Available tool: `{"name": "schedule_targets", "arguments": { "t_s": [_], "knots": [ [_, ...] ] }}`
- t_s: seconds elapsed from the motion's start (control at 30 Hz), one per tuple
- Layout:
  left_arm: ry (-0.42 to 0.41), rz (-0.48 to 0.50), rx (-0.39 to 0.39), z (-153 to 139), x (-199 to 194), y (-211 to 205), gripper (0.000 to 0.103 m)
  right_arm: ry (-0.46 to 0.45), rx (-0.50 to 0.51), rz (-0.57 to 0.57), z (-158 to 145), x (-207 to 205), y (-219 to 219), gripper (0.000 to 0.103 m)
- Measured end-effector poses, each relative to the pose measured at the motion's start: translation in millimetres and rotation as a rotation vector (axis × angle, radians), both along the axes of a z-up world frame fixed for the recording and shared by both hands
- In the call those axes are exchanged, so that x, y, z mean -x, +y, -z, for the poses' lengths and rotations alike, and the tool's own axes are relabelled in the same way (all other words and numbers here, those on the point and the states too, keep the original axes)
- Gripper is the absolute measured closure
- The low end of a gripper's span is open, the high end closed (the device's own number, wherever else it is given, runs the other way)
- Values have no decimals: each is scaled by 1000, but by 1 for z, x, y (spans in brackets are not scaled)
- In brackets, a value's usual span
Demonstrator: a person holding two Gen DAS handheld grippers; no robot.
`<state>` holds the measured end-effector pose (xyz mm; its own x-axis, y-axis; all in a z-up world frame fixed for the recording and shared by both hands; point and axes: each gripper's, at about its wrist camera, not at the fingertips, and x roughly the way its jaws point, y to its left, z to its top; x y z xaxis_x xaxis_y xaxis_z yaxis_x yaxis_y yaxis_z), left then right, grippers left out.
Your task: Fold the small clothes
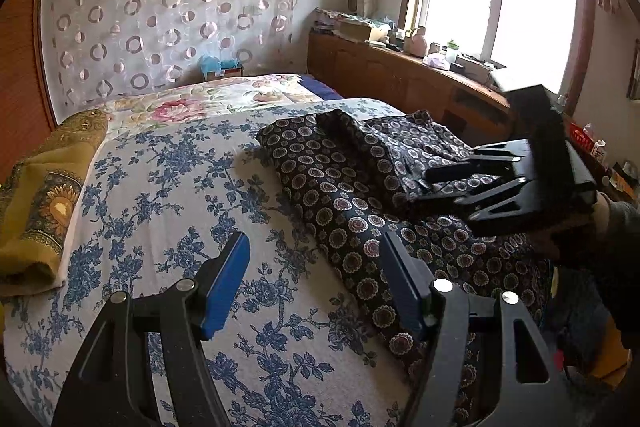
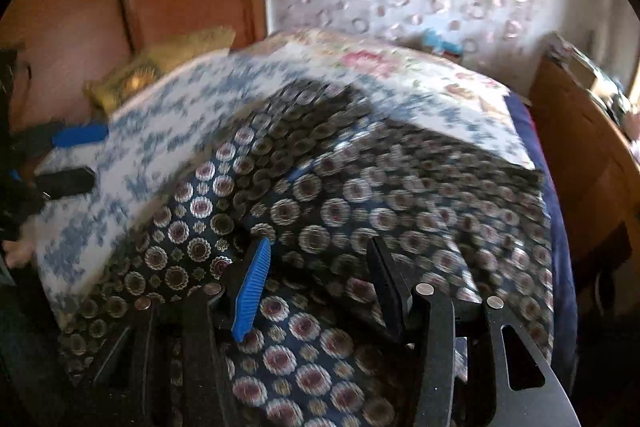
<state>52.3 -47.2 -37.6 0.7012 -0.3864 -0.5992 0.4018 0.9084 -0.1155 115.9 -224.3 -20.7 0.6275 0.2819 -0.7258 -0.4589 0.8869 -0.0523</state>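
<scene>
Both jaws gape empty: left gripper [image 1: 314, 281] waits over the bedspread [image 1: 160, 187]; right gripper [image 2: 320, 283] hovers above the dark medallion-print garment [image 1: 340, 195], spread at two o'clock, ready for folding.

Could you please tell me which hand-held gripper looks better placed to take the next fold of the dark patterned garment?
Probably the right hand-held gripper: it hangs open directly over the dark patterned garment, whereas the left hand-held gripper sits beside it.

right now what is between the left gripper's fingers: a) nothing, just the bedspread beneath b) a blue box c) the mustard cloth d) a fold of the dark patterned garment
a: the left gripper is open, its fingers apart over the blue floral bedspread, beside the dark patterned garment.
</scene>
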Motion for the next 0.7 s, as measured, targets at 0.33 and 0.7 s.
{"name": "schedule_targets", "arguments": {
  "t_s": [0.33, 0.7],
  "knots": [
    [12, 9, 0, 3, 1, -3, 35, 29, 66, -67, 11, -19, 15, 49],
    [25, 26, -10, 8, 2, -10, 35, -35, 66, -7, 3, -23, -5, 96]
  ]
}}
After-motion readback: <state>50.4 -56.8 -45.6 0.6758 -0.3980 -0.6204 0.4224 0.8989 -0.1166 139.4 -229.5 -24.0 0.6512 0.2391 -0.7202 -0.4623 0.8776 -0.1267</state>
